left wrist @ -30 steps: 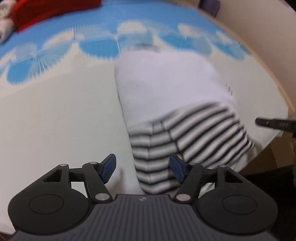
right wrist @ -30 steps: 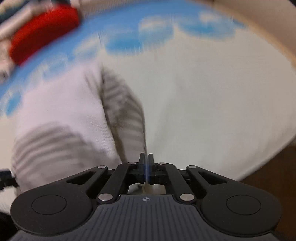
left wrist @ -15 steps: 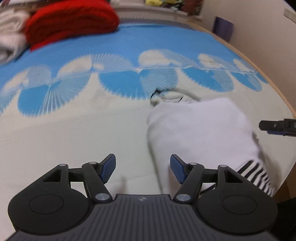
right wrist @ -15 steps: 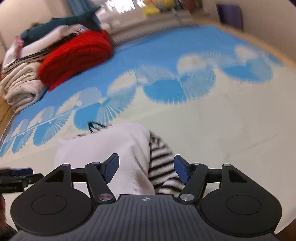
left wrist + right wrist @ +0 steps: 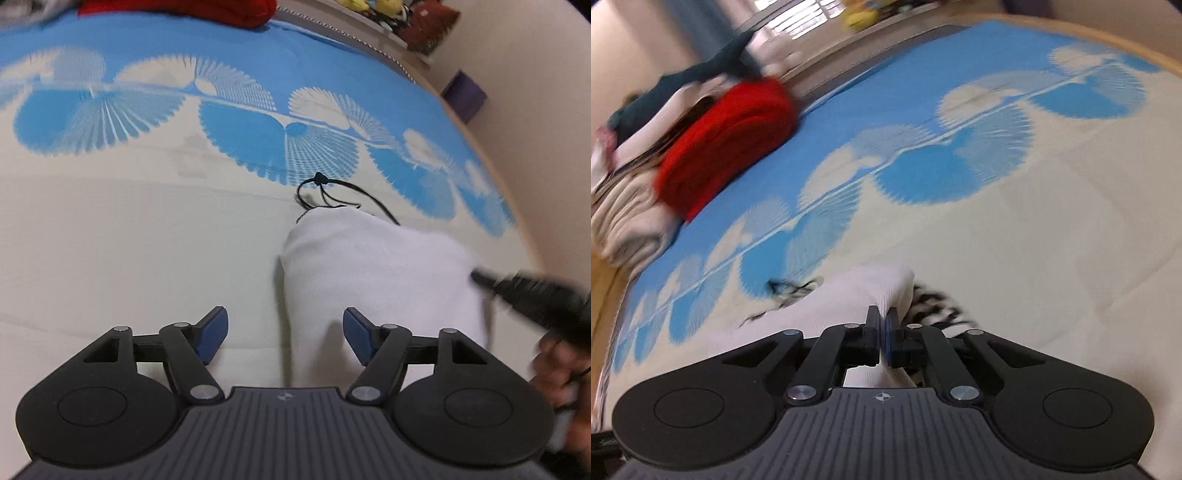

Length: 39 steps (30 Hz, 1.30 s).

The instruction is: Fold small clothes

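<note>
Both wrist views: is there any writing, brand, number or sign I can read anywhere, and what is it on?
No readable words or numbers in either view.
Small compass-like emblem, no letters, on the ribbed grey body of the left gripper.
The same emblem on the right gripper.
The folded white garment and blue-and-cream patterned bedspread carry no text.

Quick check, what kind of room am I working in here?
Most likely a bedroom: the work surface looks like a bed with a blue-and-cream patterned cover, folded clothes and a red knit are piled at one end, and soft toys sit on a shelf behind.
</note>
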Motion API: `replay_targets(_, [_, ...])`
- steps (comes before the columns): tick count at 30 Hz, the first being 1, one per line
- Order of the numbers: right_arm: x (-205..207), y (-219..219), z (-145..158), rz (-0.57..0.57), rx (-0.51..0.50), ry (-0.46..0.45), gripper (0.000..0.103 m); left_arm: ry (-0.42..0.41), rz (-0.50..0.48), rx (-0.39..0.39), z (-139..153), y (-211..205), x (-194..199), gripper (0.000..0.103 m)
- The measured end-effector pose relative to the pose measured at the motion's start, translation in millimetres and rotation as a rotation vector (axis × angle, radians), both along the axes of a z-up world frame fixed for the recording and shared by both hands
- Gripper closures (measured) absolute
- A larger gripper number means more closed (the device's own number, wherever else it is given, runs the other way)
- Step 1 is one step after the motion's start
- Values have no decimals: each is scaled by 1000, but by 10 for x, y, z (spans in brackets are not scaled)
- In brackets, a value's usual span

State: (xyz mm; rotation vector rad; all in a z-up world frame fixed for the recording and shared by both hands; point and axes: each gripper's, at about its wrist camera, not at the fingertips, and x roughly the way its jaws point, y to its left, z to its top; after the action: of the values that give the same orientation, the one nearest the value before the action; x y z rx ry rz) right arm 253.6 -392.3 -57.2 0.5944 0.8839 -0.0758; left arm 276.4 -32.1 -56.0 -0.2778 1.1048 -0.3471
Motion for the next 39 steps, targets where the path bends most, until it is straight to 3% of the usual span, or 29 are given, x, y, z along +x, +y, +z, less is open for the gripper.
replay_targets(2, [27, 52, -79, 34, -46, 60, 101, 46, 12, -48, -58, -43, 21, 19])
replay_targets(5, [29, 115, -125, 70, -76, 95, 95, 125, 26, -101, -212, -105, 104, 17])
replay_targets(7, [-22, 43, -82, 25, -77, 98, 75, 159, 60, -137, -296, -93, 172, 12])
replay_targets(9, [-112, -95, -40, -27, -31, 64, 33, 196, 86, -172, -385, -77, 260, 10])
replay_targets(11, [-185, -178, -33, -45, -13, 55, 22, 228, 104, -211, -482, -67, 333, 9])
replay_targets(17, [-166, -185, -399, 59, 85, 231, 22, 296, 130, -328, -729, -113, 439, 9])
replay_targets(21, [-108, -35, -410, 119, 44, 238, 24, 289, 123, -362, -767, -166, 454, 16])
replay_targets(22, [-90, -20, -407, 128, 55, 232, 37, 277, 114, -354, -744, -187, 460, 24])
replay_targets(23, [-69, 3, -402, 131, 83, 223, 57, 263, 100, -342, -711, -208, 469, 35])
replay_targets(24, [-36, 28, -396, 129, 105, 216, 66, 239, 81, -326, -657, -222, 472, 43])
replay_targets(25, [-36, 28, -396, 129, 105, 216, 80, 208, 67, -312, -595, -228, 470, 58])
replay_targets(26, [-14, 63, -377, 127, 111, 208, 85, 166, 55, -294, -512, -230, 471, 65])
replay_targets(28, [44, 236, -277, 134, 73, 160, 90, 70, 37, -267, -304, -203, 465, 67])
replay_targets(33, [227, 601, -68, 146, 98, 20, 94, -144, 61, -184, 133, 129, 500, 67])
replay_targets(39, [453, 1077, 173, 161, 116, -153, 96, -265, 154, -130, 353, 708, 664, 62])
